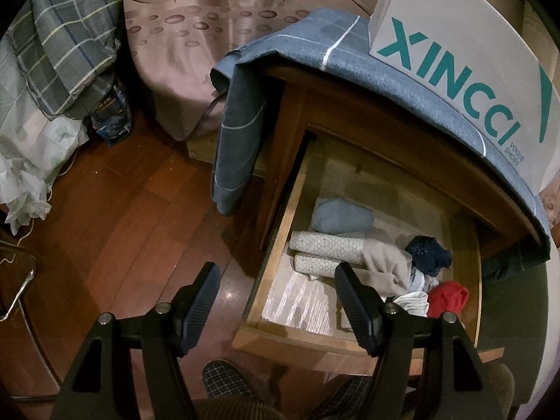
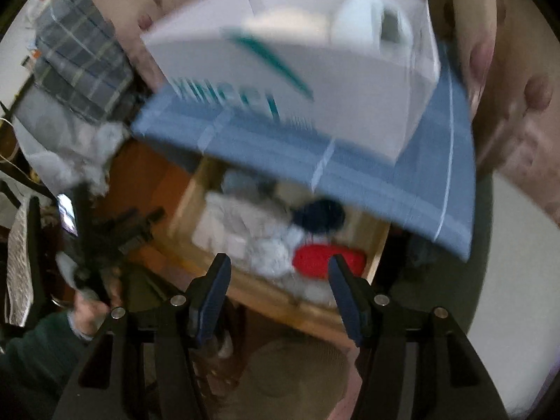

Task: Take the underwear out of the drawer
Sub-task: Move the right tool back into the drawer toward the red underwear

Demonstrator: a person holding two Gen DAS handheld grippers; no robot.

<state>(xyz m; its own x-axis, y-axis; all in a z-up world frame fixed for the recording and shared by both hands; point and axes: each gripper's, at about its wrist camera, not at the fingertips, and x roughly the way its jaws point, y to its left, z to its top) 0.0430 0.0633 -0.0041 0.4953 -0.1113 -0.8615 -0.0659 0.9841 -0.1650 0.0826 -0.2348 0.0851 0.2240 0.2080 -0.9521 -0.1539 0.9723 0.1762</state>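
Where cloth drapes: white box (image 1: 465,70), teal "XINCCI VOGUE SHOES".

- The wooden nightstand (image 1: 290,133) stands on a reddish wood floor (image 1: 133,217), just beside a bed with a pink patterned cover (image 1: 196,52).
- A blue-grey cloth (image 1: 297,45) lies over the nightstand's top and hangs down its side; a white shoe box (image 1: 455,35) with teal lettering sits on the cloth.
- Its drawer (image 1: 276,262) is pulled out, with a pale liner on the bottom.
- In the drawer lie a light blue bundle (image 1: 339,215), two patterned rolls (image 1: 327,245), a beige piece (image 1: 385,262), a dark navy piece (image 1: 428,253), white pieces (image 1: 413,302) and a red piece (image 1: 448,297).
- On the floor by the bed stand a small dark blue packet (image 1: 113,112) and crumpled white bags (image 1: 31,175).
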